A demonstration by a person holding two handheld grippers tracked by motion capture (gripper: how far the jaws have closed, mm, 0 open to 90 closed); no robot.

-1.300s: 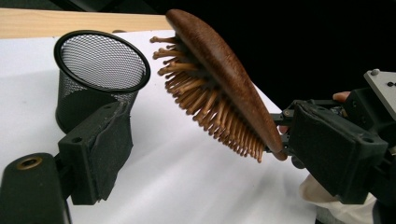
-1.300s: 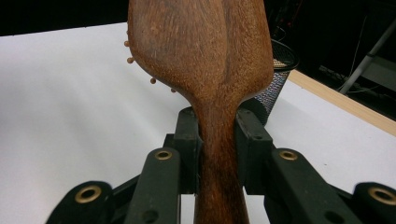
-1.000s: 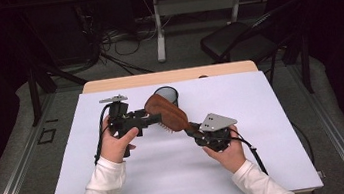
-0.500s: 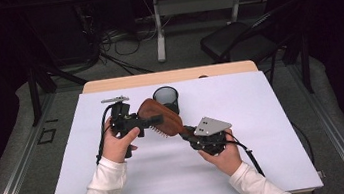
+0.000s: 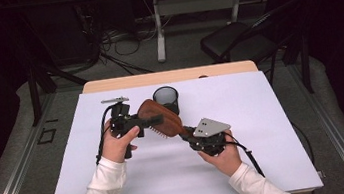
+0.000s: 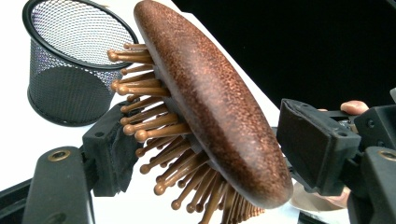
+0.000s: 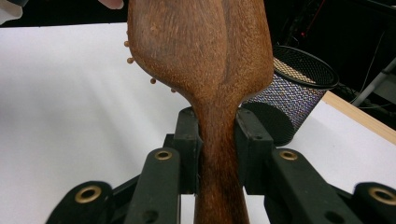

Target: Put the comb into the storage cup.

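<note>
Hairbrush (image 5: pixel 158 117) handle clamped in right gripper (image 7: pixel 218 154), left gripper (image 6: pixel 205 154) jaws closing around its head, seemingly not yet pressing, mesh cup (image 5: pixel 166 99) just beyond.

Hairbrush (image 5: pixel 158 118): reddish-brown wooden back with a fine speckled grain and one darker streak along its middle; bristles (image 6: pixel 154 128) lighter, golden brown, each with a rounded tip. Mesh cup (image 5: pixel 166 100): black wire, fine grid pattern, solid black rim. Left gripper (image 5: pixel 135 122) and right gripper (image 5: pixel 187 132): matt black bodies with brass-coloured rivets; grey plate on top of the right one. Table sheet (image 5: pixel 263 115): plain white. Table edge (image 5: pixel 108 84): pale wood. Sleeves (image 5: pixel 100 187): white.
</note>
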